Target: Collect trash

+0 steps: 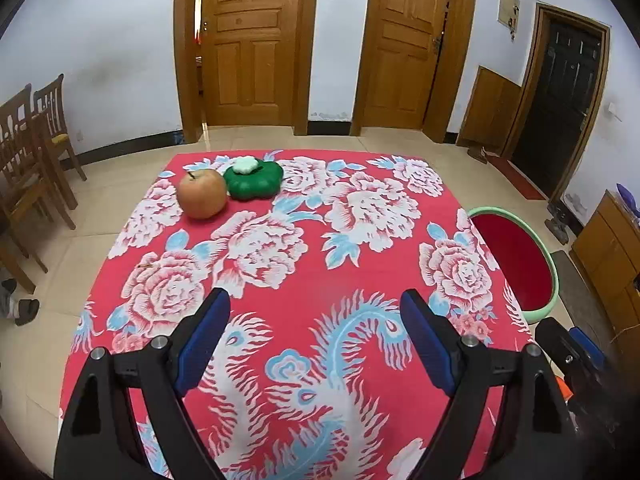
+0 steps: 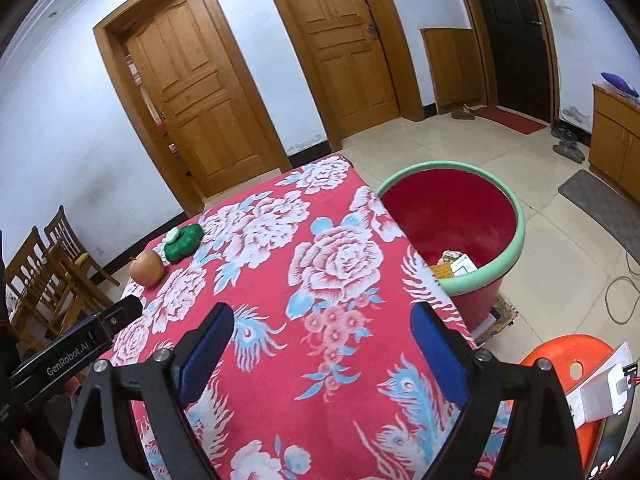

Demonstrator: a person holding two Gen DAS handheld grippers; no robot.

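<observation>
A red bin with a pale green rim (image 2: 516, 216) stands on the floor by the table's right side, with paper scraps and a yellow wrapper (image 2: 456, 266) at its bottom; its rim (image 1: 554, 272) also shows in the left wrist view. My left gripper (image 1: 314, 300) hovers open over the near part of the red flowered tablecloth (image 1: 320, 240), nothing between its blue pads. My right gripper (image 2: 322, 314) is open too, empty, above the cloth (image 2: 280, 264) near the bin. An apple (image 1: 202, 194) and a green flower-shaped box (image 1: 253, 179) sit at the table's far left.
Wooden chairs (image 1: 28, 148) stand to the left of the table. An orange stool (image 2: 568, 364) with a white device on it sits at the lower right. A wooden cabinet (image 2: 616, 140) and a floor mat (image 2: 604, 204) are to the right; two wooden doors (image 1: 248, 40) lie beyond.
</observation>
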